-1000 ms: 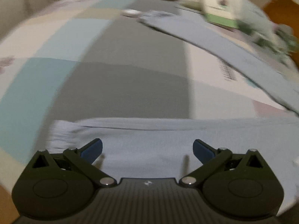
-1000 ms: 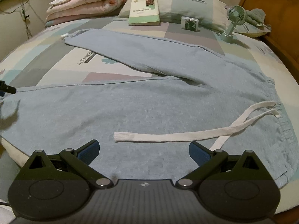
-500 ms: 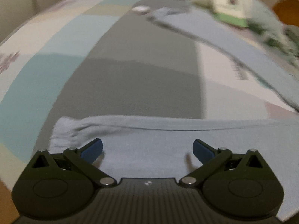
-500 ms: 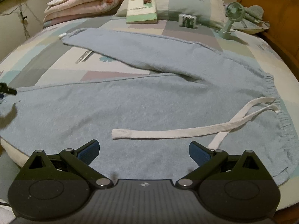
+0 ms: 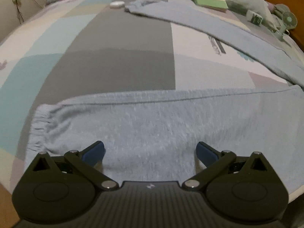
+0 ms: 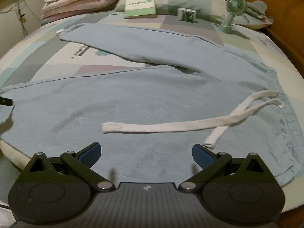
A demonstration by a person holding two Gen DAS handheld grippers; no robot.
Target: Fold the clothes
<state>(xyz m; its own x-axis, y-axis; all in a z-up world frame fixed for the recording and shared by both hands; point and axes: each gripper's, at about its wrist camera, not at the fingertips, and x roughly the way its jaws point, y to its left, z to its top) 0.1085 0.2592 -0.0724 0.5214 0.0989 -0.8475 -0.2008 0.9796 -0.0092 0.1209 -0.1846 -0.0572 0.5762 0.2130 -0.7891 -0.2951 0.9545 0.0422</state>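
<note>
Light blue sweatpants (image 6: 152, 95) lie spread flat on a bed, legs splayed in a V. The near leg (image 5: 161, 125) runs across the left wrist view, its elastic cuff (image 5: 40, 125) at the left. My left gripper (image 5: 150, 153) hovers open just above that leg near the cuff, nothing between its blue pads. In the right wrist view the white drawstring (image 6: 171, 127) trails from the waistband (image 6: 285, 125) at the right. My right gripper (image 6: 146, 155) is open over the near leg's upper part, just short of the drawstring.
The patchwork bedsheet (image 5: 114, 60) fills the gap between the legs. At the head lie a book (image 6: 140, 5), a small box (image 6: 187, 15), a green hand-held fan (image 6: 232, 13), a pillow and a folded pink quilt (image 6: 81, 1). A small white case (image 5: 116, 4) sits beside the far cuff.
The left gripper has moved up and forward over the near leg, so more of the cuff and leg shows. The right gripper has shifted slightly closer to the drawstring. Both stay open.
</note>
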